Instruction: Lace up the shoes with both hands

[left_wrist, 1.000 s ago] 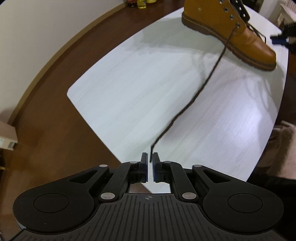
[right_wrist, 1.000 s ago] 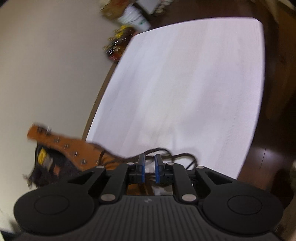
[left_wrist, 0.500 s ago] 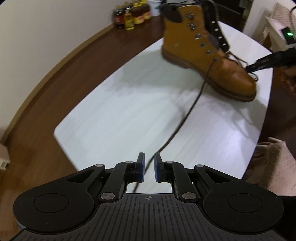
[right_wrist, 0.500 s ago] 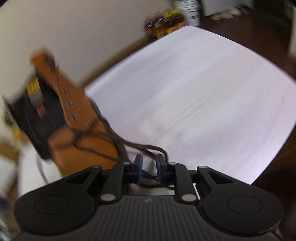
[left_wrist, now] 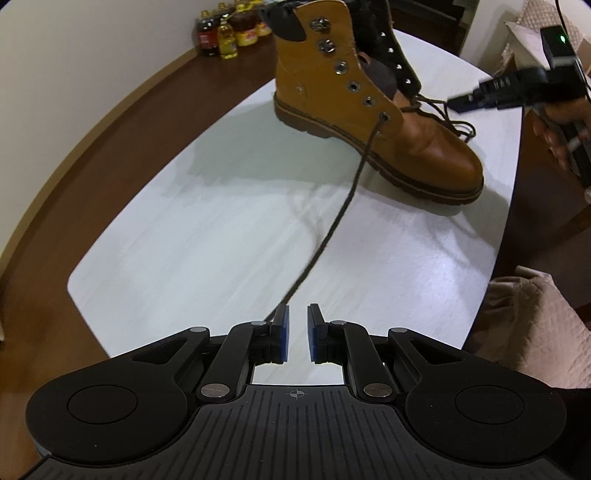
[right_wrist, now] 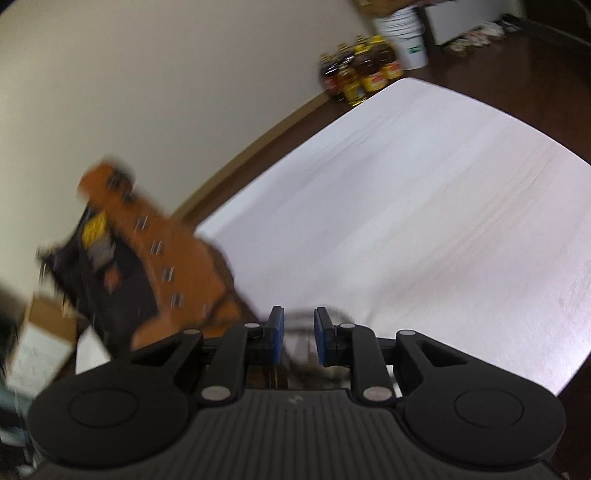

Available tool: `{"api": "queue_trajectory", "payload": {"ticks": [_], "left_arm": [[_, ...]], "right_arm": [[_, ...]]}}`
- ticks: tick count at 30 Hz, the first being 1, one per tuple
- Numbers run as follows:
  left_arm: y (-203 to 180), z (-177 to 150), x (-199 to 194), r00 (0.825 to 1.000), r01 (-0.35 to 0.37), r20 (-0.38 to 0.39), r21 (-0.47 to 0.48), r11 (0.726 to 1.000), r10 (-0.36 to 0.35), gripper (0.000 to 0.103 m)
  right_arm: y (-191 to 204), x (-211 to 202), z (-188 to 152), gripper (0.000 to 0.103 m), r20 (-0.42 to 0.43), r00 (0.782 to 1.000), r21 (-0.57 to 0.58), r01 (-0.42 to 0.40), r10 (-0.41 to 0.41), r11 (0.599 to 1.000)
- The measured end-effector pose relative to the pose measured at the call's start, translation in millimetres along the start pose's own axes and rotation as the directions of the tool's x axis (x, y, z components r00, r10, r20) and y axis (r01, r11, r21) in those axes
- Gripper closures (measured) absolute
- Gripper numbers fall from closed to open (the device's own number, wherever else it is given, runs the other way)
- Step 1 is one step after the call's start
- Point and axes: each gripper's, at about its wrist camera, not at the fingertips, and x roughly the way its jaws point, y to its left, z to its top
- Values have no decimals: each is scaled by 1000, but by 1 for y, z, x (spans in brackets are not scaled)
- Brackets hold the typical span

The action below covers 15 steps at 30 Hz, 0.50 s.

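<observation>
On the white wood-grain tabletop (left_wrist: 207, 236), a tan leather lace-up boot with a dark ridged sole (left_wrist: 417, 136) is standing upright toward the far right side, its toe pointing to the right edge and its black tongue showing between two rows of metal eyelets. Only the lowest eyelets are carrying the dark brown shoelace (left_wrist: 351, 192); the upper ones are standing bare. One strand of that lace is coming out of the lowest eyelet on the near side and running slack across the table toward the left gripper (left_wrist: 297, 332), where it is passing behind the outer face of the left blue pad rather than between the pads. The left gripper's jaws are standing slightly parted with a clear gap showing between them and nothing clamped in it. More lace is lying in loose loops over the boot's toe, close to the black tips of the right gripper (left_wrist: 465, 105), which a hand (left_wrist: 557, 122) is holding at the right edge of the left wrist view. From the right wrist camera, blurred, the right gripper (right_wrist: 298, 334) is opening its jaws, and a loop of the lace is arching across the gap between the blue pads without being pinched. The boot (right_wrist: 166, 266) is appearing smeared at the left of that view. Against the far wall, a cluster of cooking-oil bottles with yellow labels (left_wrist: 232, 31) is sitting on the brown floor.
</observation>
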Motion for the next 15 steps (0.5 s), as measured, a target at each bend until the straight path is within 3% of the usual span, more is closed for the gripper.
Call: {"api": "queue_trajectory", "payload": {"ticks": [5, 6, 7, 8, 15], "left_arm": [[-6, 4, 2, 1000, -2, -7, 21, 1000, 2, 92], [-6, 5, 2, 1000, -3, -6, 23, 1000, 3, 92], [-7, 5, 1, 1000, -2, -2, 24, 1000, 2, 92], [-8, 6, 0, 1000, 0, 3, 25, 1000, 0, 92], [-24, 18, 2, 998, 42, 52, 66, 997, -45, 92]], "right_arm": [[18, 19, -3, 81, -34, 999, -153, 18, -23, 988], [20, 23, -2, 86, -50, 998, -173, 33, -42, 984], [21, 24, -1, 98, -67, 996, -190, 53, -67, 980], [24, 21, -2, 98, -72, 993, -204, 74, -91, 976], [30, -49, -1, 98, -47, 994, -255, 79, -94, 964]]}}
